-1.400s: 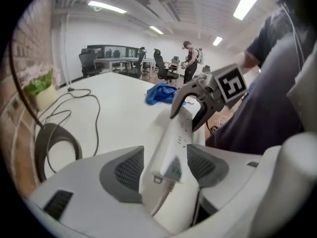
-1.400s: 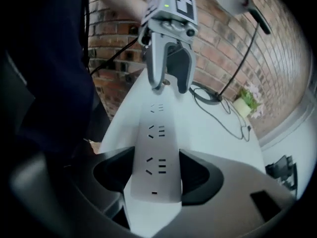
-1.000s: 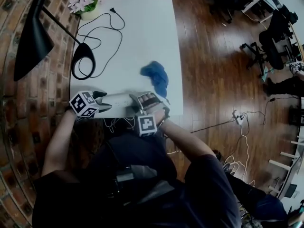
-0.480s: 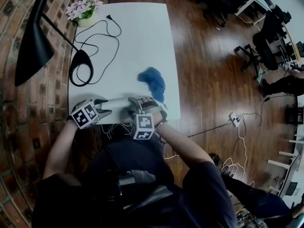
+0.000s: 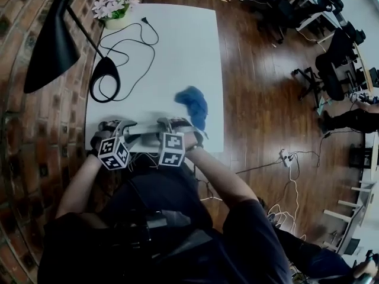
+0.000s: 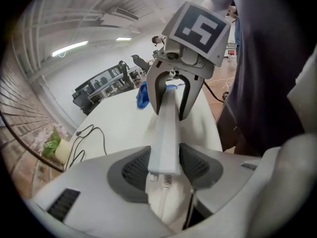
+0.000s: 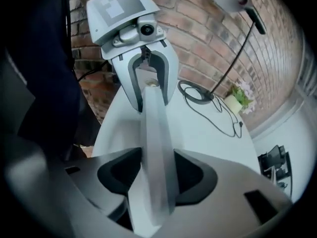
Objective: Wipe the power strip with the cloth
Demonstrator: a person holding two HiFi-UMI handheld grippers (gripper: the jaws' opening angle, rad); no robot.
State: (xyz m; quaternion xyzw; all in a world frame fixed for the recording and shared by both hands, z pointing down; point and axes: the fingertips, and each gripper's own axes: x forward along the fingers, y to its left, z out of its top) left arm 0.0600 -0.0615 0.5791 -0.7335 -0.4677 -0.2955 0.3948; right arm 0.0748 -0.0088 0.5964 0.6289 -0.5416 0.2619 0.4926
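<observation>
The white power strip (image 5: pixel 145 138) is at the table's front edge, gripped at both ends. My left gripper (image 5: pixel 126 130) has been closing and is now shut on its left end; in the left gripper view the strip (image 6: pixel 167 128) runs out from between the dark pads (image 6: pixel 136 170) of this gripper (image 6: pixel 165 167) to the right gripper (image 6: pixel 171 90). My right gripper (image 5: pixel 165 127) has also been closing and is shut on the other end; in its own view that gripper (image 7: pixel 156 175) clamps the strip (image 7: pixel 153 128). The blue cloth (image 5: pixel 192 103) lies crumpled on the table to the right, untouched.
The white table (image 5: pixel 177 46) carries a black lamp (image 5: pixel 52 43) with its round base (image 5: pixel 105 79) at the left, a looped black cable (image 5: pixel 131 40), and a flower pot (image 5: pixel 114 9) at the far left corner. Wooden floor and office chairs (image 5: pixel 334 70) lie to the right.
Both grippers have rolled, so their marker cubes swung toward me, and their jaws have drawn in onto the ends of the power strip. The cloth has not moved.
</observation>
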